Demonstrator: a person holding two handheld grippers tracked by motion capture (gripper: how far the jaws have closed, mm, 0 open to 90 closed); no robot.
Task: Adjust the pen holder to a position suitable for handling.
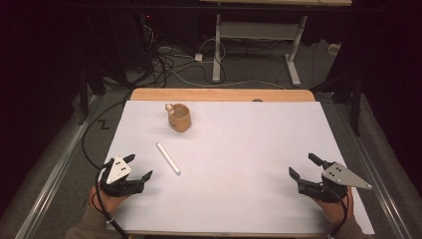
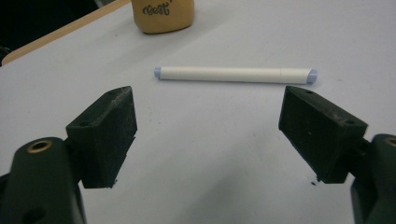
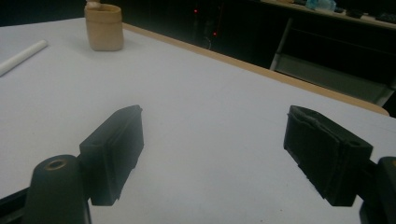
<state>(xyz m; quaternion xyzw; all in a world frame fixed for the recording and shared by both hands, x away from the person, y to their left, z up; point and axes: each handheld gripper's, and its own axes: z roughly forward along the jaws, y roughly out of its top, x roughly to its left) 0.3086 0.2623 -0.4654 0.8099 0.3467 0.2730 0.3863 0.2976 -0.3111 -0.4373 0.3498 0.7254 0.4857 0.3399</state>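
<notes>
A white marker pen (image 1: 168, 158) lies flat on the white table sheet (image 1: 239, 149), left of centre. Behind it stands a tan cup (image 1: 179, 117) with a small figure on its rim. My left gripper (image 1: 141, 167) rests at the near left, open and empty, its jaws aimed at the pen. In the left gripper view the pen (image 2: 236, 75) lies crosswise just beyond the fingertips (image 2: 112, 126), with the cup (image 2: 162, 15) farther off. My right gripper (image 1: 301, 166) sits at the near right, open with nothing between its jaws. Its own view shows the cup (image 3: 104, 27) and pen end (image 3: 21, 57) far left.
The sheet covers a wooden table whose far edge (image 1: 224, 94) shows bare. Beyond it stand a white desk frame (image 1: 256, 45) and loose cables (image 1: 169, 64) on the floor. A metal rail (image 1: 54, 169) runs along the left side.
</notes>
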